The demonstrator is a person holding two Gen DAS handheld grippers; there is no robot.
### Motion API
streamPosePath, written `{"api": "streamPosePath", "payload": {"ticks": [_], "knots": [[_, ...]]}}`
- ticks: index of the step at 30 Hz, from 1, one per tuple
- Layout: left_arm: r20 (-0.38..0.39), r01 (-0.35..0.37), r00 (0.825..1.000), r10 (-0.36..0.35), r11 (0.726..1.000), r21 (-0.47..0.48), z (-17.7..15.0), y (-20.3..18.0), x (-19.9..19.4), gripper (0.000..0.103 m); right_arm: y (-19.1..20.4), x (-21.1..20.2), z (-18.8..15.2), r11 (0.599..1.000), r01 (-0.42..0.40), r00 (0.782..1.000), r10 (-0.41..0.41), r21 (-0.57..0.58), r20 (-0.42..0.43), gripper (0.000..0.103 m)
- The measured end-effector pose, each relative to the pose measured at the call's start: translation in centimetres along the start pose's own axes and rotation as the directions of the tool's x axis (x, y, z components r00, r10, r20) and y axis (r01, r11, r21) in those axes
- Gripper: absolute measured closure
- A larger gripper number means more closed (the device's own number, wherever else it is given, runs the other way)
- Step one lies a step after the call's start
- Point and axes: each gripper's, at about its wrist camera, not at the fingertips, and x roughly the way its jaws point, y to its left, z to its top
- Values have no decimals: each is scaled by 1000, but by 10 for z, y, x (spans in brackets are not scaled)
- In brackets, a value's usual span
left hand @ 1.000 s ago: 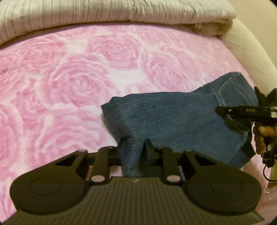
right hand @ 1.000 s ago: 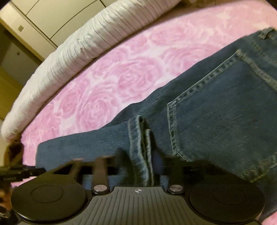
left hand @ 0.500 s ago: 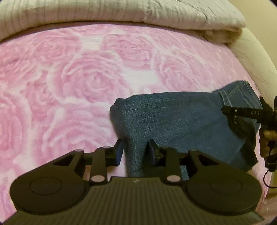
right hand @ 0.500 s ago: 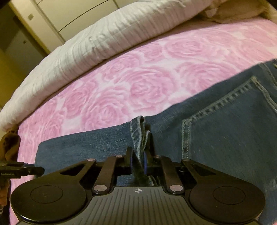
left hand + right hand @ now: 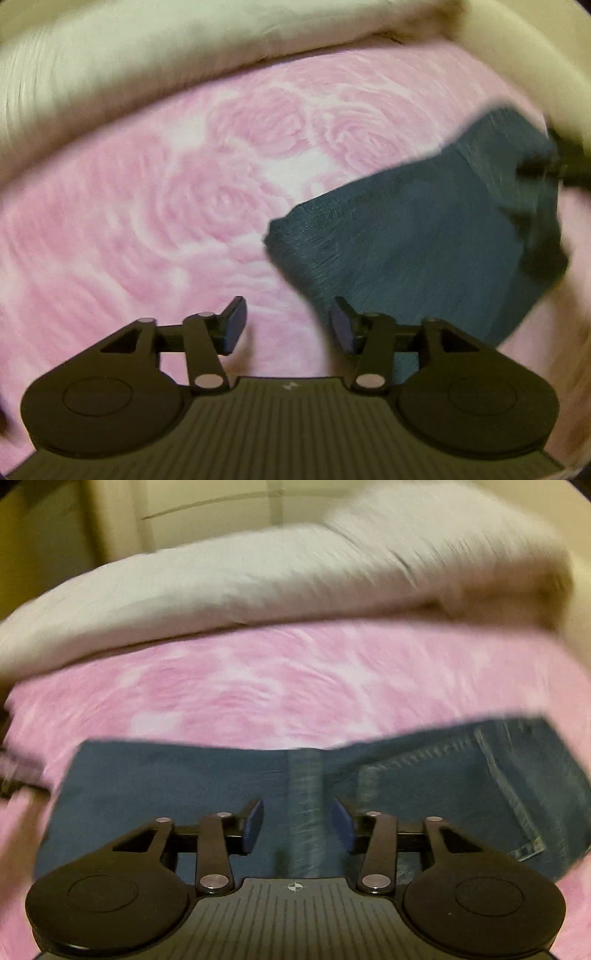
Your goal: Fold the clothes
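Denim, dark blue, is what we see: the folded jeans (image 5: pixel 417 236) lie flat on the pink rose bedcover (image 5: pixel 147 206), near the bed's right edge. Both views are blurred, so seams are hard to read. Our left gripper (image 5: pixel 286 328) has its fingers wide, nothing between them, just beside the fold corner. Our right gripper (image 5: pixel 297 821) is also wide above the jeans (image 5: pixel 184 782), with a hem strip between the fingers, not clamped. A pale quilt (image 5: pixel 258 579) borders the far side; much bedcover lies free leftward.
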Motion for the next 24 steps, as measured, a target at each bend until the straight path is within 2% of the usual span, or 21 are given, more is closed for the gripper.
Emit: {"api": "streamPosePath", "payload": {"ticks": [1,3,5,7,10,13,14,16,18,20,22,24], "knots": [[12,-29,1000,28,995,93,-3,-4,-5,39,29,-12,-11,999,-6,1000,7,-52,14,47],[57,-91,995,78,955,284,-14,-13,-14,35,87,-25,-37,987,-30,999,34,-160,24,36],[104,-131,990,94,888,442,-29,-22,-18,32,140,-28,-62,962,-53,998,62,-269,25,33],[129,-148,988,89,803,578,-44,-29,-18,32,193,-22,-86,918,-93,994,108,-385,18,33],[130,-150,988,83,705,693,-63,-31,-11,31,246,-6,-108,872,-60,993,101,-486,57,33],[149,-159,986,70,645,748,-76,-29,-3,30,280,19,-122,828,26,996,25,-560,83,33],[173,-176,983,65,607,775,-79,-31,0,29,288,28,-128,812,49,996,4,-582,89,32],[223,-216,974,51,523,825,-86,-36,8,26,297,41,-142,755,139,986,-46,-641,159,31],[272,-256,962,24,424,868,-92,-41,17,25,293,45,-149,718,238,964,-93,-653,250,32],[320,-300,947,-14,311,902,-94,-48,28,25,278,47,-147,741,246,964,-119,-624,238,33],[362,-346,930,-54,197,917,-95,-56,40,25,267,44,-147,758,222,968,-98,-613,229,45],[388,-378,917,-97,109,920,-91,-63,52,26,264,40,-146,765,198,973,-75,-613,220,67]]}}
